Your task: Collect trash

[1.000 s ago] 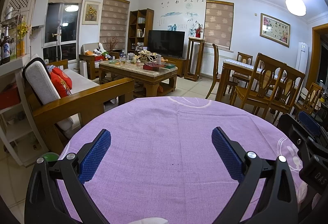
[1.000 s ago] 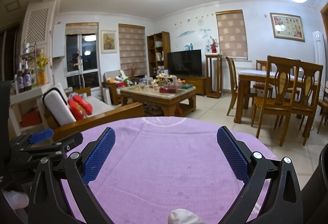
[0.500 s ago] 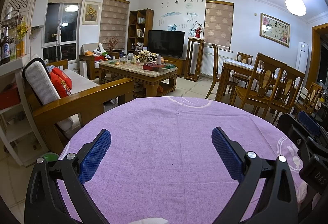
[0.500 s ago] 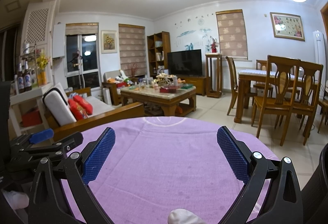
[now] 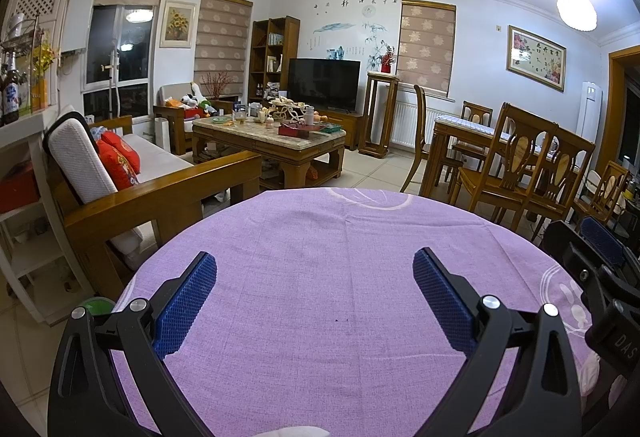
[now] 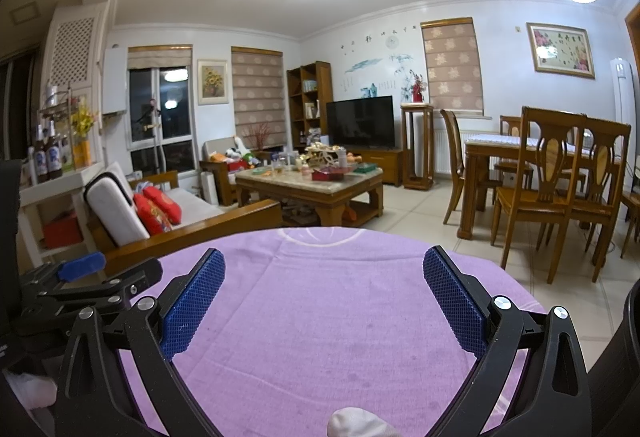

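Note:
A round table with a purple cloth (image 5: 340, 277) fills the lower half of both wrist views. My left gripper (image 5: 314, 261) hovers above it, open, with nothing between its blue pads. My right gripper (image 6: 324, 257) is also open and holds nothing. A white crumpled thing (image 6: 356, 423) peeks in at the bottom edge of the right wrist view, below the fingers. Another white scrap (image 5: 296, 431) shows at the bottom edge of the left wrist view. A further white piece (image 6: 30, 387) lies at the lower left under the other gripper (image 6: 80, 277).
A wooden sofa with red cushions (image 5: 120, 161) stands left of the table. Beyond it are a cluttered coffee table (image 5: 272, 137) and a TV (image 5: 324, 83). Dining chairs and a table (image 5: 520, 165) stand at the right. A white shelf (image 5: 20, 165) is at the far left.

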The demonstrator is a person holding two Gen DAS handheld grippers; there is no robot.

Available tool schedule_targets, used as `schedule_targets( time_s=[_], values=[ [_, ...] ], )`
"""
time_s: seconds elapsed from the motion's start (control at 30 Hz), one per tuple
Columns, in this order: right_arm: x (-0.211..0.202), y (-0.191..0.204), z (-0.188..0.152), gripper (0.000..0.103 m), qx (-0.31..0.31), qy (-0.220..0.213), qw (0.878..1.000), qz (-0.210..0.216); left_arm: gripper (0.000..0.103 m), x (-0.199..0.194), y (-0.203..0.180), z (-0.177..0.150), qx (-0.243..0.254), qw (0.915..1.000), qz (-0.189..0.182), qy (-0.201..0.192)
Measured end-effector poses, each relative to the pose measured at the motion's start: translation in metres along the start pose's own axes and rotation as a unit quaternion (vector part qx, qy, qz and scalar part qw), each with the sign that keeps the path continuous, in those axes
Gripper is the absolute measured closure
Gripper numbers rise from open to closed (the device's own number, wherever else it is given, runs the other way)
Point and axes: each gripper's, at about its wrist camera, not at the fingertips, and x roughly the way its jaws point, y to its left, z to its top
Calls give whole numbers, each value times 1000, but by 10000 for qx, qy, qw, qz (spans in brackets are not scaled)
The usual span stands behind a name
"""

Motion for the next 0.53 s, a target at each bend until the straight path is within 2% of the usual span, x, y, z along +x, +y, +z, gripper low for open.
schedule_targets(
  time_s=[0.3,0.53],
  values=[
    [-1,1,1,5,1,16,10000,0,5,-4,-2,0,20,10000,-18,-87],
    [0,4,-5,5,9,128,9999,17,5,6,13,-1,-292,9992,-125,233]
  ],
)
